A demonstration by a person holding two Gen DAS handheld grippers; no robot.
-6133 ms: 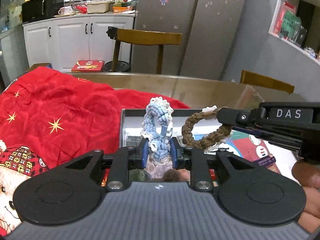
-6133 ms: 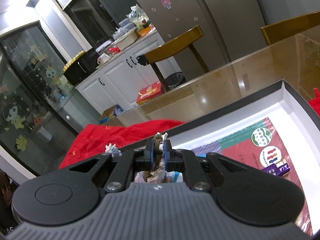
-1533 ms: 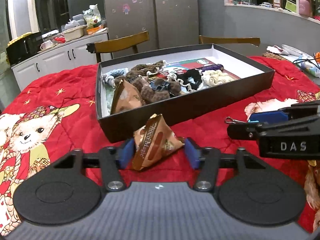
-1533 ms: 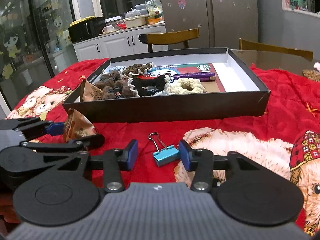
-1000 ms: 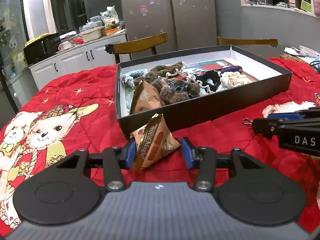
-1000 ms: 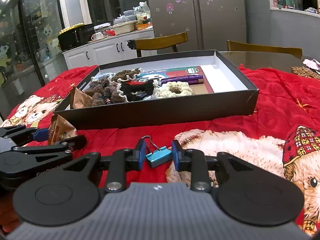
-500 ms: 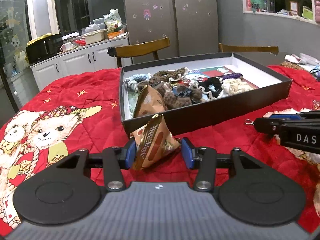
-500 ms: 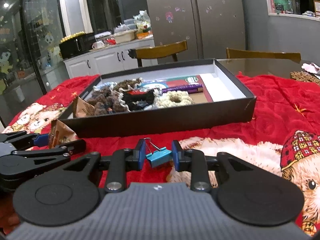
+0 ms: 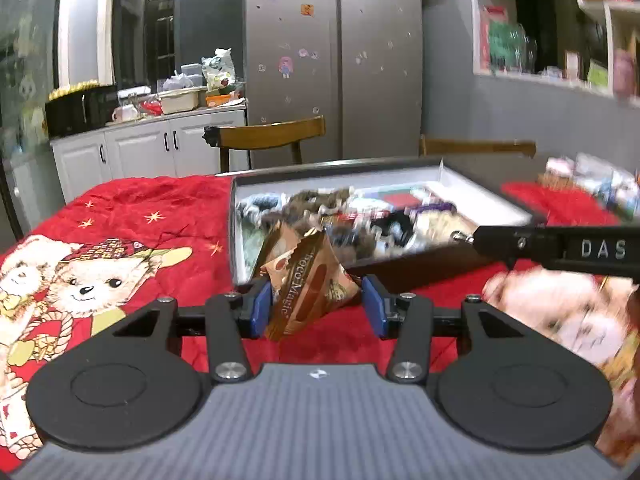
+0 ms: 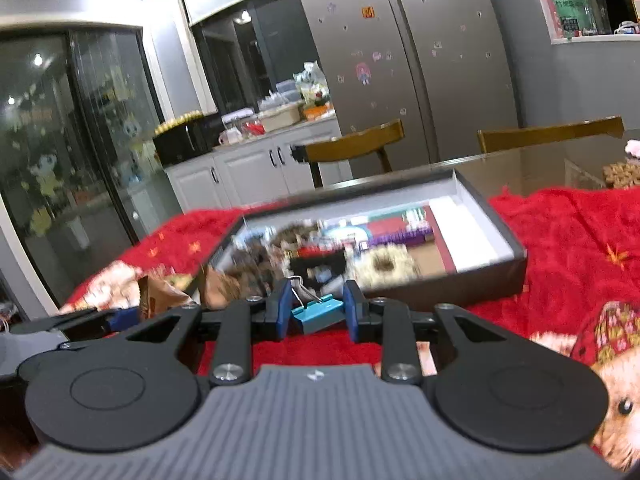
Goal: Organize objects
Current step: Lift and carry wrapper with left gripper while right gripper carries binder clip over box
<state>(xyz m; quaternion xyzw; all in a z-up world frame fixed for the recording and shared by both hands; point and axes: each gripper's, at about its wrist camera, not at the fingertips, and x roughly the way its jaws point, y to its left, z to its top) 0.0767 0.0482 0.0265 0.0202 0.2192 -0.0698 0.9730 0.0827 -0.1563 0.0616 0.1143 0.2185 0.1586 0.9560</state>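
The left tongs (image 9: 316, 306) are clasping a brown "Choco Magic" snack packet (image 9: 310, 282) and the right tongs (image 10: 316, 312), lettered "DAS", are pinching a teal binder clip (image 10: 318, 314), both hanging over open red blanket (image 9: 160, 220) before the black box's (image 10: 460, 286) near wall.

left gripper (image 9: 316, 306): fingers clamped on packet | right gripper (image 10: 316, 314): fingers pinching clip (both tilted slightly down)
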